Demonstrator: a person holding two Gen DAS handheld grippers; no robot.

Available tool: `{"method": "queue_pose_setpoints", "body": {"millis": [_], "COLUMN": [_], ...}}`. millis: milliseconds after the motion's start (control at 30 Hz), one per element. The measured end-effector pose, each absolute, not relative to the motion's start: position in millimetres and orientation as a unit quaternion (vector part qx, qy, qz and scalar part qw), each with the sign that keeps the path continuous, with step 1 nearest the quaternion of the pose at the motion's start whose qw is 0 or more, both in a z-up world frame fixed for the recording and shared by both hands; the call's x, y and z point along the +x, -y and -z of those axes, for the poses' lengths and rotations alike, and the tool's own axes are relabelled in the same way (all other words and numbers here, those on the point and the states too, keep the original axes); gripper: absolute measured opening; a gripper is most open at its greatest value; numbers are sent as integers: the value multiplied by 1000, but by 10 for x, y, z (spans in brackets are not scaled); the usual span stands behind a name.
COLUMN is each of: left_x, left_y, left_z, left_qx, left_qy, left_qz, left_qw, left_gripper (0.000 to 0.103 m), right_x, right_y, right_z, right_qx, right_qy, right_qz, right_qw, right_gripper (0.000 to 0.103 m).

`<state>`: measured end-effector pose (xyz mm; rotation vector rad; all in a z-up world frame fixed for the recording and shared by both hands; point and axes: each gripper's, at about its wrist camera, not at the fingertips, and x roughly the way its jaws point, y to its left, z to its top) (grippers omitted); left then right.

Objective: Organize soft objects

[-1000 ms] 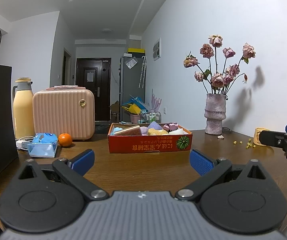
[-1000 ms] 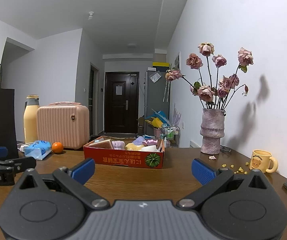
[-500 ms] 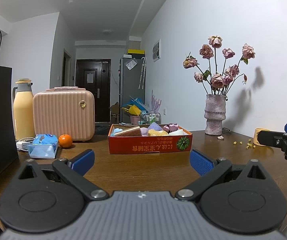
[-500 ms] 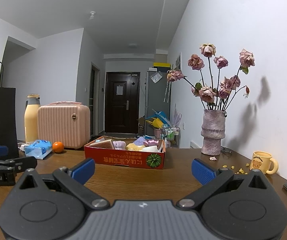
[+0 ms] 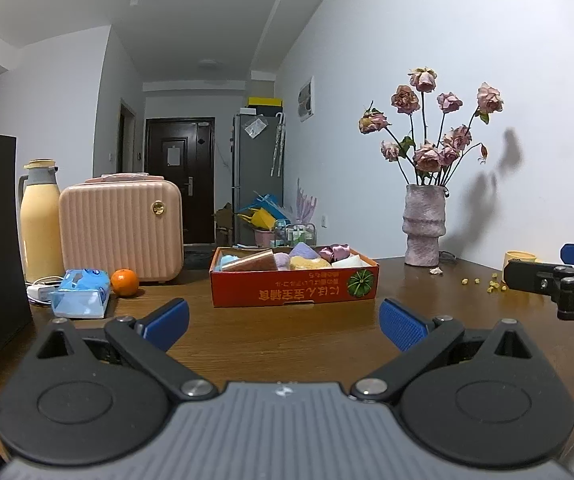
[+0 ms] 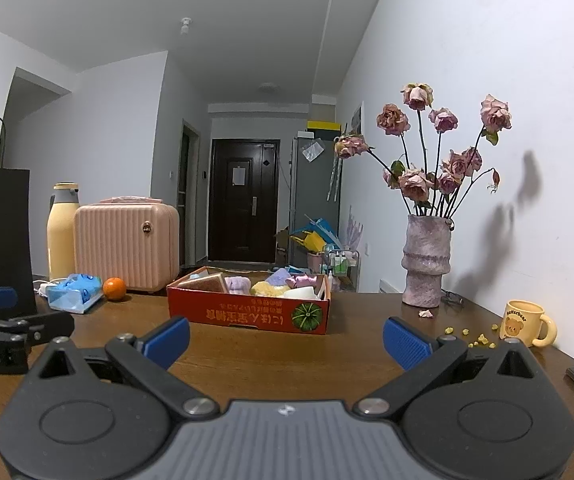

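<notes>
We hold the left gripper (image 5: 283, 322) and right gripper (image 6: 285, 336) spread wide and empty, soft objects (image 6: 271, 285) ahead in the red carton (image 6: 247, 314); we judge a careless reach could shove that light carton.

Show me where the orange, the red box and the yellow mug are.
orange (image 5: 124, 282), left wrist view, middle of the fruit.
red box (image 6: 247, 314), right wrist view, its printed front wall.
yellow mug (image 6: 521, 323), right wrist view, the bear picture on its side.
</notes>
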<state>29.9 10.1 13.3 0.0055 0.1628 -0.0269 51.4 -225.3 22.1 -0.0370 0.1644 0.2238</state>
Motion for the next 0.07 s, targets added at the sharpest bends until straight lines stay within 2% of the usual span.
{"method": "queue_pose_setpoints", "body": {"millis": [67], "left_x": [306], "left_y": [-112], "left_z": [-122], "left_qx": [1], "left_qy": [-82], "left_qz": [12], "left_qw": [997], "left_gripper": [103], "right_x": [531], "right_y": [2251], "right_z": [-220], "right_qx": [-19], "right_qy": [-83], "right_qz": [-112], "right_qw": [990], "right_gripper": [103]}}
